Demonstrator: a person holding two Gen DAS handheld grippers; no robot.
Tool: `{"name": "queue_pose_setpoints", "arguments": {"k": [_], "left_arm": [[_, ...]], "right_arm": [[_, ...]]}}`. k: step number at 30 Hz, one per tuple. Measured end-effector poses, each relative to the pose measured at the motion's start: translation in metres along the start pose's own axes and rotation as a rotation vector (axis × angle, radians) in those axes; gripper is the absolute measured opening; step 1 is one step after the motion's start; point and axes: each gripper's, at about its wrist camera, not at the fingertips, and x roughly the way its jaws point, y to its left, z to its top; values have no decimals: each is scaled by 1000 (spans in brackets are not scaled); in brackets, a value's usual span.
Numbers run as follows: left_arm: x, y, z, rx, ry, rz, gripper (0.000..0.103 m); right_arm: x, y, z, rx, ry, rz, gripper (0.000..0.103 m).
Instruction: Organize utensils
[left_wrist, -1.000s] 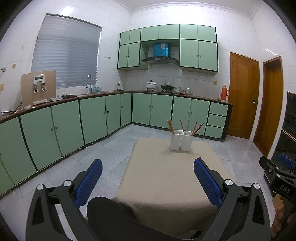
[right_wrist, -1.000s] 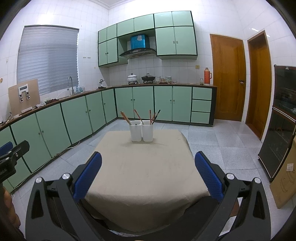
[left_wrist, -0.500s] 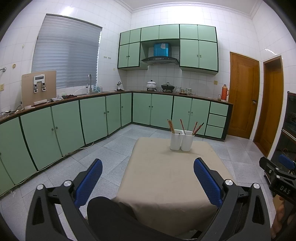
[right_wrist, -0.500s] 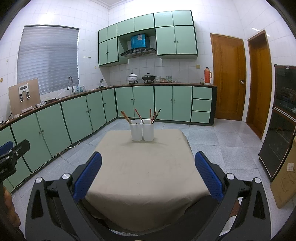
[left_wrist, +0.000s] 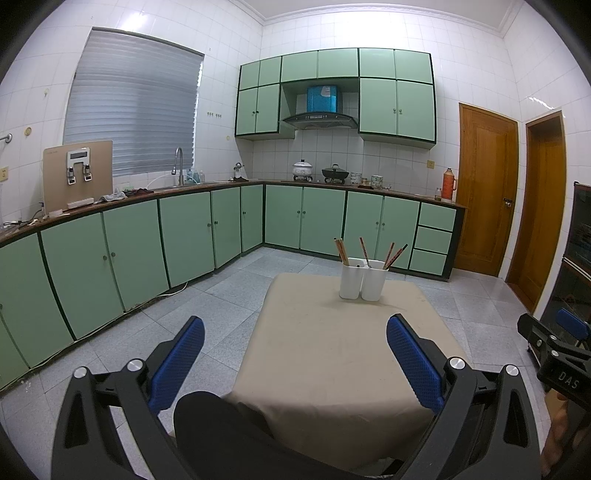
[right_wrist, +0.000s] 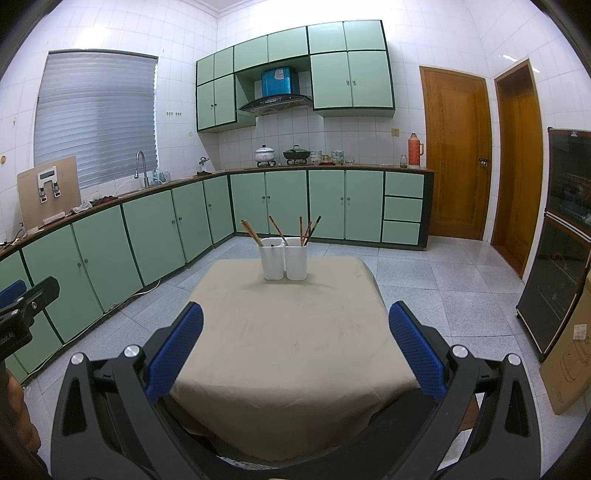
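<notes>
Tongs first: left gripper (left_wrist: 294, 363) has its jaws spread wide, blue pads (left_wrist: 178, 363) well apart, nothing between them and touching nothing; right gripper (right_wrist: 295, 350) is the same, wide apart and empty. Both hang at the near edge of the cloth-covered table (right_wrist: 280, 332), w/ a dark knee (left_wrist: 221, 424) showing under the left one. Straight ahead, at the table's far end, stand two white holders (right_wrist: 283, 257) side by side and touching, w/ chopsticks (right_wrist: 304, 229) sticking up out of them: long axes near upright, fanned a bit left and right. More sticks seem to be in the right-hand cup, but the exact count is too small to tell. In the right wrist view the holders sit nearly dead centre; in the left view they lie off to the right, so the right gripper is prob. the better lined up, though neither is clearly nearer. Any pick calls for a reach fwd across the bare cloth, then a pinch across a stick's upper shaft.
</notes>
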Motion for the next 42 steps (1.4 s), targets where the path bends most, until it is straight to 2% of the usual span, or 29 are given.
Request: {"name": "queue_pose_setpoints", "arguments": {"k": [42], "left_arm": [[-2,7,2,-4,-4,8,97]], "right_arm": [[0,0,-3,2,0,-2,97]]}}
